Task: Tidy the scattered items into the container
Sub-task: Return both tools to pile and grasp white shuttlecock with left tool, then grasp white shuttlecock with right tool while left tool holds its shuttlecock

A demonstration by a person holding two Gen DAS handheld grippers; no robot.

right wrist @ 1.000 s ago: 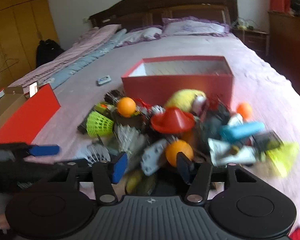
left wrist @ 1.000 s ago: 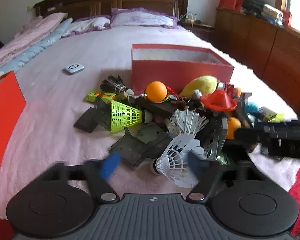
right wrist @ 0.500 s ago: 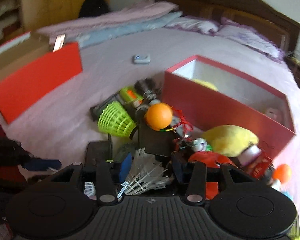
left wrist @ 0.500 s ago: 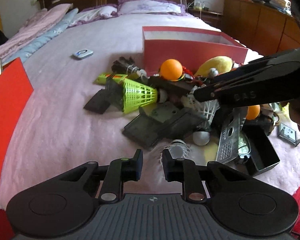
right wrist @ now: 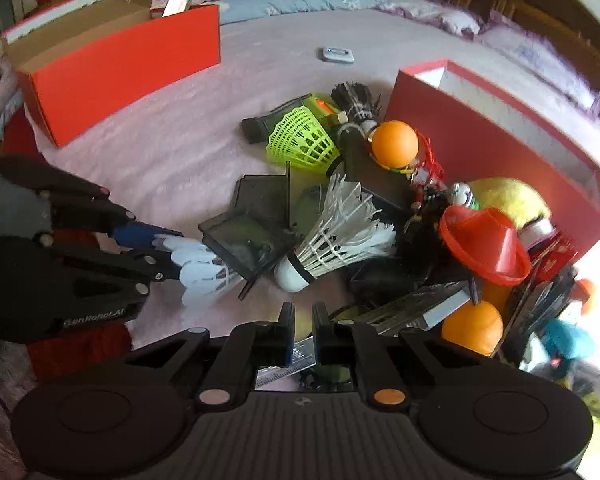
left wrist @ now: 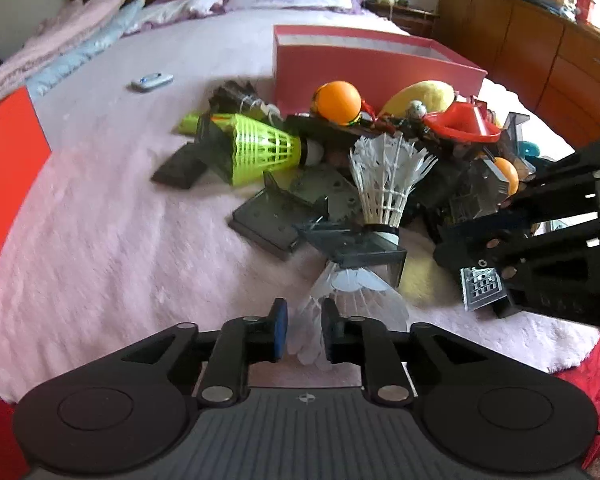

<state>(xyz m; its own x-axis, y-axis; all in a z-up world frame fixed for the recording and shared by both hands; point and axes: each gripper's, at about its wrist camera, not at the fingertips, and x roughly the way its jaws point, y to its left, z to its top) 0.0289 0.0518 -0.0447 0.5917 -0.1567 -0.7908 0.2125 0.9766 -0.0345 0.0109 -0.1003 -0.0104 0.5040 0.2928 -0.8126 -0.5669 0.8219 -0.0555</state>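
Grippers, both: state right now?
Left gripper: shut on the white shuttlecock.
Right gripper: jaws closing, nearly shut; a flat grey piece lies between them.

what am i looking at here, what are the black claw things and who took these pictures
A person holds a two-finger gripper in each hand, each with a camera looking along its fingers. One picture is from the left gripper, the other from the right gripper. On the pink bed cover lies a pile of small things, such as an orange ball, before an open red box. The left gripper pinches the nearest white shuttlecock by its feathers. The right gripper's jaws are closing, a flat grey keypad piece between them.
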